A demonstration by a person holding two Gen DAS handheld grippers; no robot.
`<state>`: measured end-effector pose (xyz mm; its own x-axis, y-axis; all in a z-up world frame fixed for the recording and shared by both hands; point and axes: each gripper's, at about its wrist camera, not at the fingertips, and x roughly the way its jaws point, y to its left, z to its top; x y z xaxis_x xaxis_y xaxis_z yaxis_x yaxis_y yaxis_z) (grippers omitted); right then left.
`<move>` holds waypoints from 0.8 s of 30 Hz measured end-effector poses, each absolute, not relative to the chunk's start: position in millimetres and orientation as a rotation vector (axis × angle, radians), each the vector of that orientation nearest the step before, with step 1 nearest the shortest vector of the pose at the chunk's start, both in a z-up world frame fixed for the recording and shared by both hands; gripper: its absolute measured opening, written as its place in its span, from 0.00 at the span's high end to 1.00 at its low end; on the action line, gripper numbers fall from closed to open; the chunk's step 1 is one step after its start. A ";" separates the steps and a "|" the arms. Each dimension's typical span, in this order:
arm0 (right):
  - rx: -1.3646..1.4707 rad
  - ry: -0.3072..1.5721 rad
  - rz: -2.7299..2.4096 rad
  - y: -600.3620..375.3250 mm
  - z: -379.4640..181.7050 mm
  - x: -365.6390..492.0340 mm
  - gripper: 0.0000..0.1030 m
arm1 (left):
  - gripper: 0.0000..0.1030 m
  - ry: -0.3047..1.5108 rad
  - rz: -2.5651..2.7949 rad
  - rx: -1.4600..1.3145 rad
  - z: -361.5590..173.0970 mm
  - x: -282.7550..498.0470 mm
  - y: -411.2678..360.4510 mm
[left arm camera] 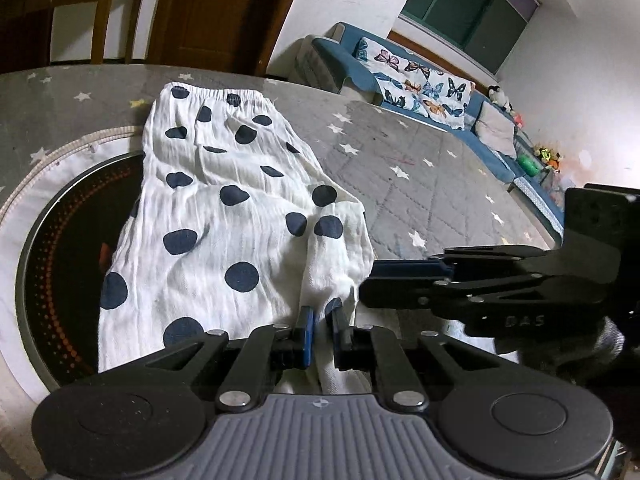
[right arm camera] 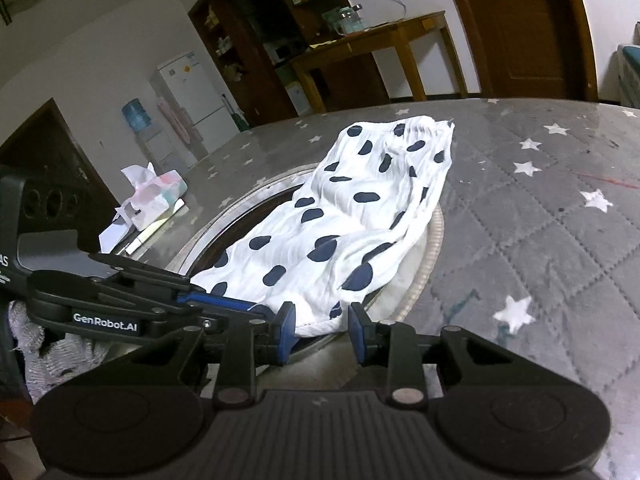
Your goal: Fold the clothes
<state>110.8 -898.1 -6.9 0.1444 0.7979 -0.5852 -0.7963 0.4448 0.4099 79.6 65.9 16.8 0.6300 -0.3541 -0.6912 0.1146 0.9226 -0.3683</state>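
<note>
The polka-dot garment [left arm camera: 224,216] is lying lengthwise on the star-print quilted tabletop [left arm camera: 420,184], partly draped over a dark round inset plate [left arm camera: 68,248]. Its elastic waistband is at the far end and its hem is at the near edge.

Left hand-held gripper [left arm camera: 319,322]: the jaws are being held nearly closed, and a bunched fold of the white hem cloth is being pinched between the blue pads [left arm camera: 306,326]. Puckering is being seen above the pinch.

Right hand-held gripper [right arm camera: 322,330]: the jaws are being kept at a narrow gap, with the near hem corner lying in or just beyond it. Whether the pads are touching cloth cannot be told.

Handling judgement: the fabric is being read as a thin, crinkled weave that is light, limp and not fragile. Sagging and sliding over the smooth plate are being expected. Holds at the two hem corners, with both layers included, are being judged best, so that the hem can be carried toward the waistband evenly.
</note>
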 end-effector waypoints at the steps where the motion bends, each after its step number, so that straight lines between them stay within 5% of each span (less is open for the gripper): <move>1: 0.002 0.846 1.151 -898.1 -7.9 110.6 0.76 | 0.90 0.848 -0.276 -0.304 17.2 78.9 65.8; 3: -0.014 0.844 1.140 -897.6 -8.3 108.0 0.94 | 0.90 0.839 -0.273 -0.299 19.9 76.2 65.3; 17: -0.211 0.781 0.933 -934.1 25.8 84.7 0.99 | 0.88 0.817 -0.229 -0.235 20.3 31.6 64.8; 24: -0.270 0.751 0.862 -934.7 38.8 66.8 0.97 | 0.80 0.806 -0.254 -0.234 16.9 15.4 69.6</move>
<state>66.8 -934.7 38.8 0.4181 0.5866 -0.6936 -0.7672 0.6369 0.0762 15.4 69.6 16.9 0.6649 -0.3113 -0.6790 0.1342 0.9440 -0.3014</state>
